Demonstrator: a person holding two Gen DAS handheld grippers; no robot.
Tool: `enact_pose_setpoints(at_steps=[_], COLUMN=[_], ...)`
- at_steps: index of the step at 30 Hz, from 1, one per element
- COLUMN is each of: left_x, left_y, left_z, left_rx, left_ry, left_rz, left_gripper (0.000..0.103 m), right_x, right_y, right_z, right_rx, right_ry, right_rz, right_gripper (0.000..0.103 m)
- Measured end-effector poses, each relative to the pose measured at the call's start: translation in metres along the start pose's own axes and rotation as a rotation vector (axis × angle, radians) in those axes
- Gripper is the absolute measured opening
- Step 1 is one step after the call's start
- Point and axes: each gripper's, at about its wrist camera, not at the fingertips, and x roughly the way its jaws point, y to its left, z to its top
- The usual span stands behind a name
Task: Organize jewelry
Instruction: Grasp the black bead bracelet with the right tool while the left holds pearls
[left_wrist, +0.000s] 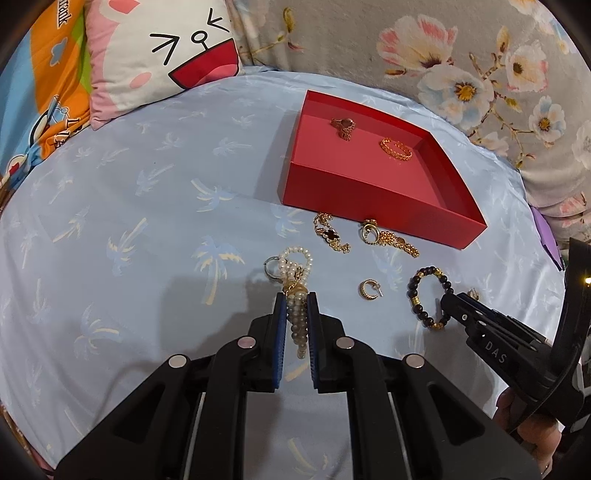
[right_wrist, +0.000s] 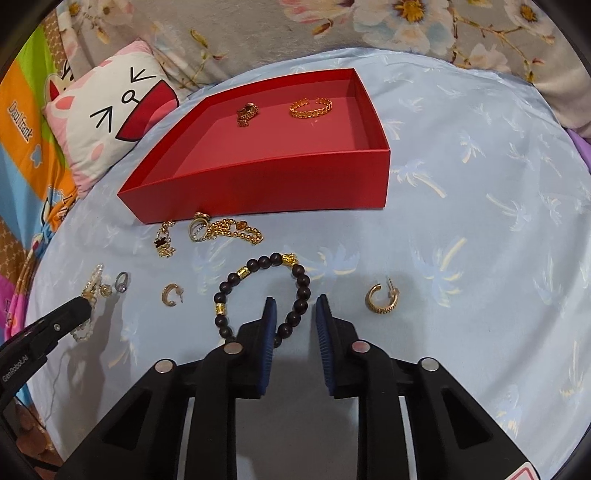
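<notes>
With my left gripper pinching the pearl strand and my right gripper straddling, not yet gripping, the dark bead bracelet near the red box, smooth beads could slip free.

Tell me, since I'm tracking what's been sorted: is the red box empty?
Not empty. The red box holds two gold pieces: a chain-link ring and a darker ring.

- Two rings are found inside the box, on the bed.
- Chains lie before the box.
- A beaded bracelet lies nearer, between two earrings.
</notes>
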Motion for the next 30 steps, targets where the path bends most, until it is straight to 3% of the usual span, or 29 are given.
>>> enact_pose_setpoints(at_steps=[5, 17, 30], left_x=[0.001, -0.013, -0.035], left_y=[-0.001, -0.01, -0.023], left_z=[0.001, -0.001, 0.006], left_rx=[0.0, 0.019, 0.038], left_ry=[0.001, -0.021, -0.054], left_rz=[-0.005, -0.016, -0.049], left_gripper=[0.01, 0.01, 0.01], right_x=[-0.002, -0.049, -0.098], right_y=[-0.005, -0.016, -0.006], right_z=[-0.002, -0.007, 0.009], right_rx=[-0.002, 0.033, -0.015], right_ry=[0.0, -0.062, -0.147], right_rz=[0.007, 0.056, 0.083], right_gripper=[0.007, 0.007, 0.007])
